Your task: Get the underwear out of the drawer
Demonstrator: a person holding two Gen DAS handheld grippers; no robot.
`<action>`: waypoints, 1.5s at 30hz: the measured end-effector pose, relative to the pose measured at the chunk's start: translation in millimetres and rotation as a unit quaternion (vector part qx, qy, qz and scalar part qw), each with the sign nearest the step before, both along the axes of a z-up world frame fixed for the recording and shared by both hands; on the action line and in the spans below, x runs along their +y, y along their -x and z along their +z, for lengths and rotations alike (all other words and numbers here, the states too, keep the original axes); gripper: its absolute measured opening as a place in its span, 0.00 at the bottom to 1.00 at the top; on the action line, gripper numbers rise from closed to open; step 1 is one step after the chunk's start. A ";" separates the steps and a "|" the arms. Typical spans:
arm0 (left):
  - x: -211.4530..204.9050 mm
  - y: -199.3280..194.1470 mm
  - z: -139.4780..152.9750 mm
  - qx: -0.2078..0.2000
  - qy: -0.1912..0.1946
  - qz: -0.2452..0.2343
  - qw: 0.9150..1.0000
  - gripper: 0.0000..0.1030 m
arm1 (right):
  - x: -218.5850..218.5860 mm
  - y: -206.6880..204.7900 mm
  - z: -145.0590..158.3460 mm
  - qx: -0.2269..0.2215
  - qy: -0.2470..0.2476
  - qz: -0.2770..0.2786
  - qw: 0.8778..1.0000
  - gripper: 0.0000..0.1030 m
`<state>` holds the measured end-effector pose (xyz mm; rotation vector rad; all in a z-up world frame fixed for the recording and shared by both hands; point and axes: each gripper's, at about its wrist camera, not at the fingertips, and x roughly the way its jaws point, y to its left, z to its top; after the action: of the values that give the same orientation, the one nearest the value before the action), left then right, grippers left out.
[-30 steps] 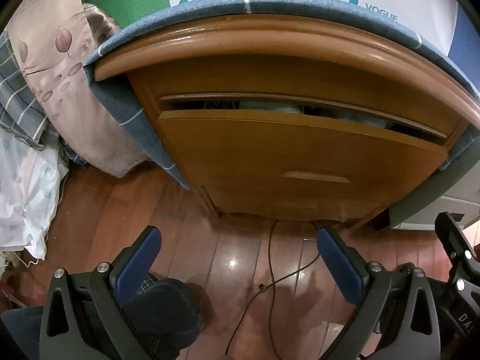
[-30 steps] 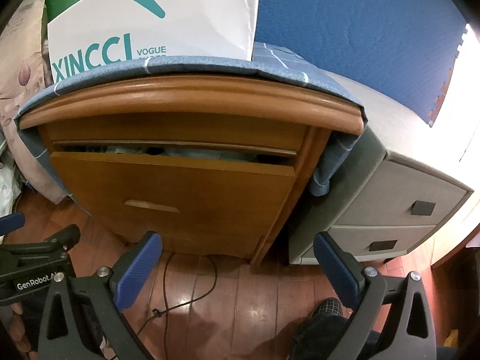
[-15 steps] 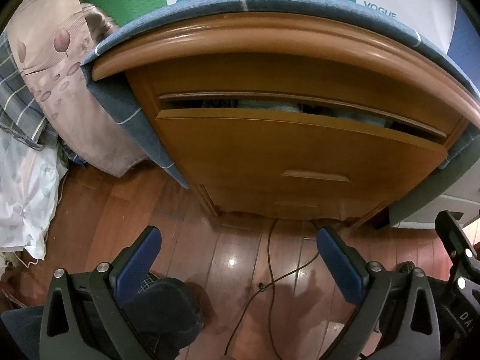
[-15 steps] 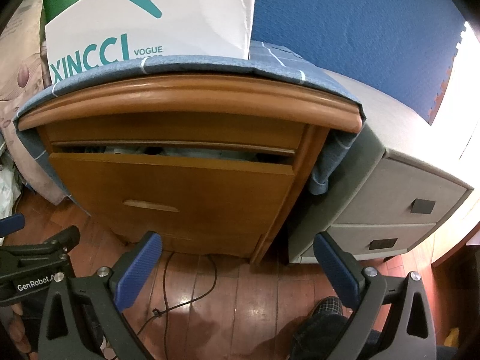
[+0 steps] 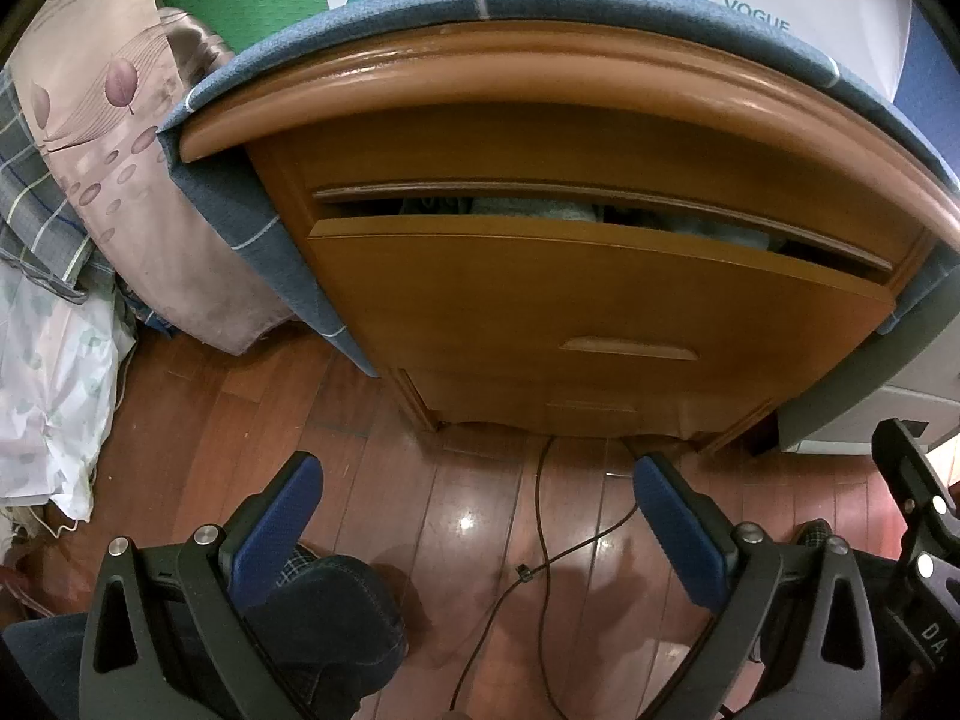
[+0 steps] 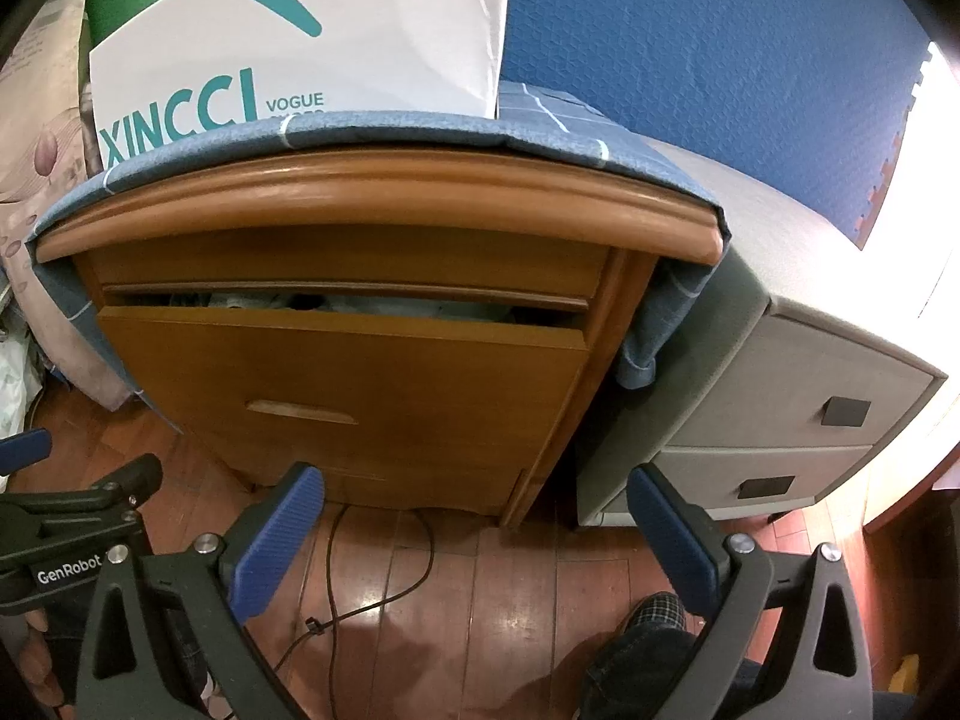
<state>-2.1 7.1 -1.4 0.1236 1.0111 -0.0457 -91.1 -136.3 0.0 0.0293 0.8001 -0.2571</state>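
Both grippers hang low over the floor in front of the wooden nightstand [image 5: 600, 138], well short of it, which reads as a pause before the reach rather than any contact. The left gripper [image 5: 474, 492] has its blue ribbed pads spread wide with nothing between them; the right gripper [image 6: 474, 495] is likewise spread and empty. Held that far apart, either could take the drawer front or a fold of cloth.

The drawer [image 5: 600, 306] is tipped out at its top edge, leaving a narrow slot below the nightstand's rounded lip. Through that slot shows soft, crumpled grey-blue fabric [image 5: 528, 210], probably the underwear, though the gap is too thin to tell one garment from another. It lies inside, along the drawer's upper edge, nearer the middle and right.

The wood is smooth, honey-coloured and lightly glossy, with a shallow carved pull [image 6: 303, 411] set flat in the panel, little for fingers to hook. A blue checked cloth [image 6: 540, 120] drapes the top and hangs down both sides, and a stiff paper shopping bag [image 6: 300, 36] stands on it. A grey cabinet [image 6: 780, 396] sits just beside the right edge. A thin black cable [image 5: 540, 540] trails over the polished floorboards [image 5: 198, 420].
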 end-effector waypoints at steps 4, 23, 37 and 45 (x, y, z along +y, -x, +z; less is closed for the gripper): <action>-1.0 -0.3 0.0 -0.001 0.000 0.000 1.000 1.00 | 0.2 -0.2 -0.4 0.001 0.000 0.000 1.000 1.00; -1.0 -2.8 0.0 0.005 0.005 0.001 1.000 1.00 | -0.9 0.9 -1.2 0.001 0.001 -0.002 1.000 1.00; 34.5 -30.5 4.7 0.016 0.220 0.064 0.973 0.99 | -22.0 8.9 4.4 -0.006 -0.024 -0.020 1.000 1.00; 40.8 -47.4 -15.6 0.027 0.346 0.109 0.931 0.99 | -36.1 12.3 1.2 0.005 -0.051 -0.036 0.998 1.00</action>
<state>45.3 47.9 -17.0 -0.6387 1.0063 -0.2009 -103.4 -172.3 1.2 0.1520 0.8229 -0.2842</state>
